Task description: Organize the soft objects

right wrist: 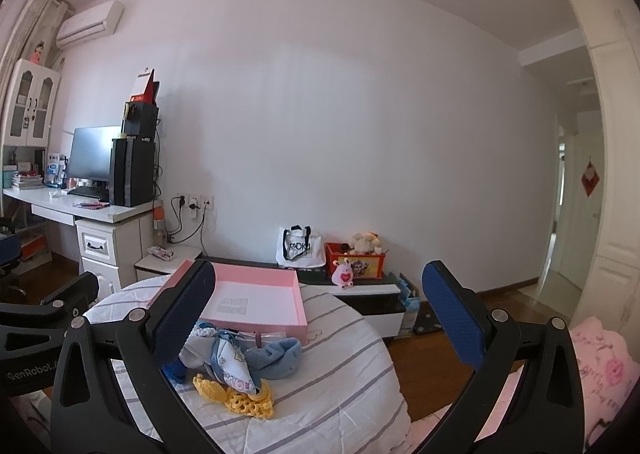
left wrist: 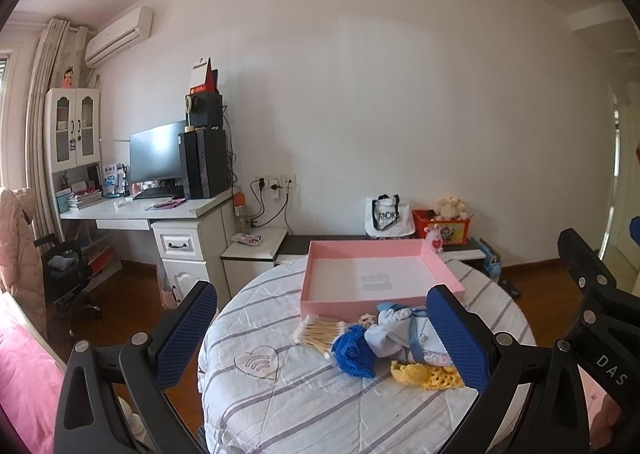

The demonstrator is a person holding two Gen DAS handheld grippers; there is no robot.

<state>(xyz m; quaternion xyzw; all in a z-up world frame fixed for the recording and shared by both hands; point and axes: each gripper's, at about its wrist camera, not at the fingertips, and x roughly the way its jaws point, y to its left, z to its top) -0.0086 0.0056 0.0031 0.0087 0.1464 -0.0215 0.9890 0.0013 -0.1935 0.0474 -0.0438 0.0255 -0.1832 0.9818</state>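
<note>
A shallow pink box [left wrist: 380, 282] [right wrist: 256, 300] lies open and holds nothing, at the far side of a round table under a striped white cloth [left wrist: 320, 402] [right wrist: 340, 374]. In front of it sits a small heap: a blue crochet flower [left wrist: 354, 350], pale blue baby clothes [left wrist: 396, 328] [right wrist: 228, 358], a yellow crochet piece [left wrist: 424, 374] [right wrist: 240, 398], a light blue soft bootie [right wrist: 282, 358] and a bag of cotton swabs [left wrist: 320, 332]. My left gripper [left wrist: 322, 338] is open, hovering above the heap. My right gripper [right wrist: 320, 320] is open too, above the table's right part.
A white desk [left wrist: 160, 209] with a monitor and a computer tower stands at the left wall. A low cabinet [right wrist: 360, 288] behind the table carries a tote bag, a red toy box and plush toys. A pink bedspread [right wrist: 600, 366] lies at the right, wooden floor between.
</note>
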